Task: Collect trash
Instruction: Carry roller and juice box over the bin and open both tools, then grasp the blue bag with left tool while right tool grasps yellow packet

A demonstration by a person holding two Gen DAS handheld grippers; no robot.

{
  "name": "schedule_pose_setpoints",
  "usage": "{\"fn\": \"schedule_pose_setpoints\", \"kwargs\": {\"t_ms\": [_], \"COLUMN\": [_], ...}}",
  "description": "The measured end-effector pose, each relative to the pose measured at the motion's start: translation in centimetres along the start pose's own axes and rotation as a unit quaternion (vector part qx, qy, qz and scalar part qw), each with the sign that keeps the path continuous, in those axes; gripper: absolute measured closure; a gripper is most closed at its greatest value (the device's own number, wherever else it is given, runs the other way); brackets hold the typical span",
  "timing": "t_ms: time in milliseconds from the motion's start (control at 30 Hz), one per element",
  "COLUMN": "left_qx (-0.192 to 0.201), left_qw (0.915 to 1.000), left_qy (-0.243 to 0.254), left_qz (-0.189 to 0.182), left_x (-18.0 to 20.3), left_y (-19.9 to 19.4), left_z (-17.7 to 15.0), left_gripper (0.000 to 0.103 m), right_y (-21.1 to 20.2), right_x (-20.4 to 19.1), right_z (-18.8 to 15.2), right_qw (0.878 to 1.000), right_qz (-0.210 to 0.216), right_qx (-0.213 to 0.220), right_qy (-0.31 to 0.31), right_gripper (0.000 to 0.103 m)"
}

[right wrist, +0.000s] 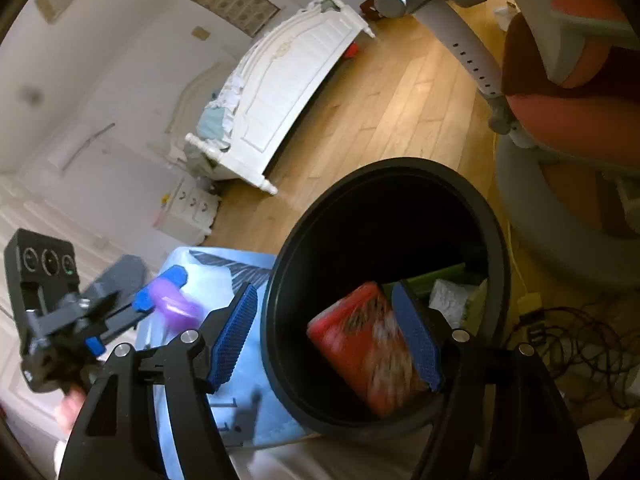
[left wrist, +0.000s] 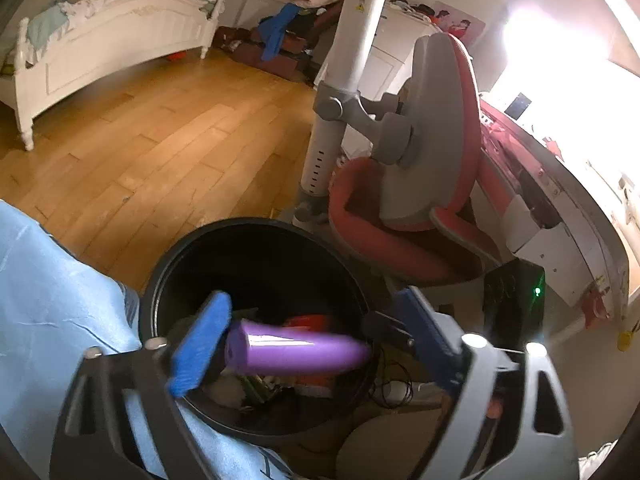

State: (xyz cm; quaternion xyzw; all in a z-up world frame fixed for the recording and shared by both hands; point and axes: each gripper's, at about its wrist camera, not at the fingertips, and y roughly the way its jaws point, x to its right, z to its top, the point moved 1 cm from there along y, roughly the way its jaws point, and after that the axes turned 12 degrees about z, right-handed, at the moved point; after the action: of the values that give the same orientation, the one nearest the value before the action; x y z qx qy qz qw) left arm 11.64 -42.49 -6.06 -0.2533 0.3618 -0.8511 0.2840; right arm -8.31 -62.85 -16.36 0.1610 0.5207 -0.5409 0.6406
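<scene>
Left gripper (left wrist: 308, 344), jaws spread wide, above the mouth of the black trash bin (left wrist: 160, 276); a purple tube (left wrist: 296, 350) lies crosswise between the blue pads (left wrist: 202, 344), one end at the left pad, the other end apart from the right pad, so whether it is touching or gripped cannot be told. Right gripper (right wrist: 324, 340), jaws likewise parted and empty, frames the bin rim (right wrist: 400, 166), with a blurred red packet (right wrist: 364, 344) inside the bin. Bin stands on wooden floor (left wrist: 140, 132) beside a red-and-grey chair (left wrist: 420, 184) and light-blue cloth (left wrist: 52, 300); white bed (left wrist: 108, 40) beyond.
</scene>
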Motion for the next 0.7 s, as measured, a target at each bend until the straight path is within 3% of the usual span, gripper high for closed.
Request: {"fn": "schedule_pose_setpoints", "kwargs": {"t_ms": [300, 533, 700], "left_qx": [0.02, 0.059, 0.09], "left_qw": [0.9996, 0.9964, 0.9892], "left_qy": [-0.015, -0.045, -0.092], "left_qz": [0.01, 0.039, 0.071], "left_x": [-0.7, -3.3, -7.9], "left_y": [-3.6, -10.1, -16.1], "left_z": [-0.8, -3.8, -7.0], "left_gripper": [0.011, 0.008, 0.008], "right_y": [0.6, 2.4, 5.0], "right_x": [-3.5, -9.0, -14.2], "right_z": [-1.0, -3.1, -5.9], "right_qw": [1.0, 0.996, 0.986], "right_qz": [0.003, 0.022, 0.049], "right_qx": [-0.012, -0.039, -0.088], "right_qy": [-0.025, -0.074, -0.13], "right_gripper": [0.032, 0.028, 0.028]}}
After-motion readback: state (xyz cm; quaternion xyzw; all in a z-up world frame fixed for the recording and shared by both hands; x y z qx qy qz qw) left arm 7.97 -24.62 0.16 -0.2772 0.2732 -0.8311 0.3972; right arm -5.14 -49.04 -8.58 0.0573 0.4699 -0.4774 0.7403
